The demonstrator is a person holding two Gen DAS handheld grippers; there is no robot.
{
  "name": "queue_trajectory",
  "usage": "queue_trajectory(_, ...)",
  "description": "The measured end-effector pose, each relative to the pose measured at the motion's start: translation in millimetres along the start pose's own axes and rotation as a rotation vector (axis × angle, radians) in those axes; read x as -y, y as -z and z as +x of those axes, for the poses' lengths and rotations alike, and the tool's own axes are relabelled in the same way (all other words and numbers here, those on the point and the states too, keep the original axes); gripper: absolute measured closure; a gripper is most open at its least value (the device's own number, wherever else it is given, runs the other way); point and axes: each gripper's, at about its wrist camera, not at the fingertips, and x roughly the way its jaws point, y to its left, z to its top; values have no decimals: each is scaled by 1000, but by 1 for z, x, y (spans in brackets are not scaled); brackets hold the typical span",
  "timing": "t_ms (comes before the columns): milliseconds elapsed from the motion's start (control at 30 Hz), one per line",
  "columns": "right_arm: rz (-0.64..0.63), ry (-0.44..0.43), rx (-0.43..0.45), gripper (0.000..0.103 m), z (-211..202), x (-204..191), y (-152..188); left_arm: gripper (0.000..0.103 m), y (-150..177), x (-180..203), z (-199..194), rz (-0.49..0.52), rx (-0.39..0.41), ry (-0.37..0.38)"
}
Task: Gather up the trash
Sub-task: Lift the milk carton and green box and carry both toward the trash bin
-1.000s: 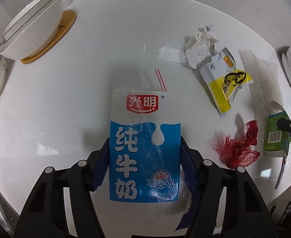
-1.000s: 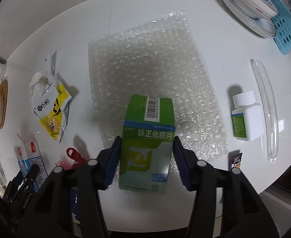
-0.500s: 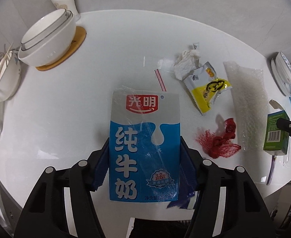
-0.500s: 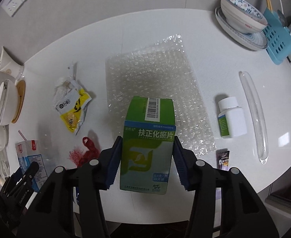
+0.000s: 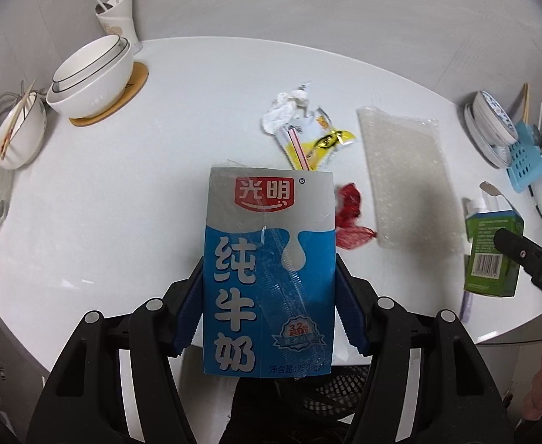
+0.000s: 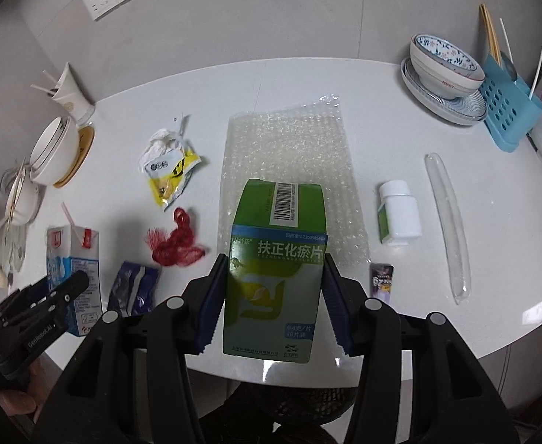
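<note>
two pieces are lifted off the desk [image 6: 382,118], the milk carton [image 5: 269,273] clamped in the left tool [image 5: 269,310] and the green medicine box [image 6: 276,277] in the right tool [image 6: 274,303], while the yellow wrapper [image 6: 169,174], red net [image 6: 175,240] and bubble wrap [image 6: 289,151] are left on it.

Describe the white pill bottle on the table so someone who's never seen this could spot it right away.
On the round white table, look just right of the bubble wrap sheet. The white pill bottle stands upright there, left of a long clear plastic sleeve. It is the only white screw-cap bottle, with a green label edge.
</note>
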Motion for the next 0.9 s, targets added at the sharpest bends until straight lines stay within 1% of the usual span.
queue_trajectory(167,-42,-13,32,56,-17,6,24,41,22,17,-9,8,9,24)
queue_trajectory(300,-35,-22,51,56,-26,15,43,41,41,28,-20,16,34,32)
queue_trajectory(433,-53,-26,56,56,-31,21,63,41,58,38,-27,23,46,42)
queue_trajectory(667,-44,-40,75,56,-42,39,96,41,88,51,-32,27,60,53)
queue_trajectory(900,-65,-50,75,56,-46,45,124,41,118,62,-35,44,54,62)
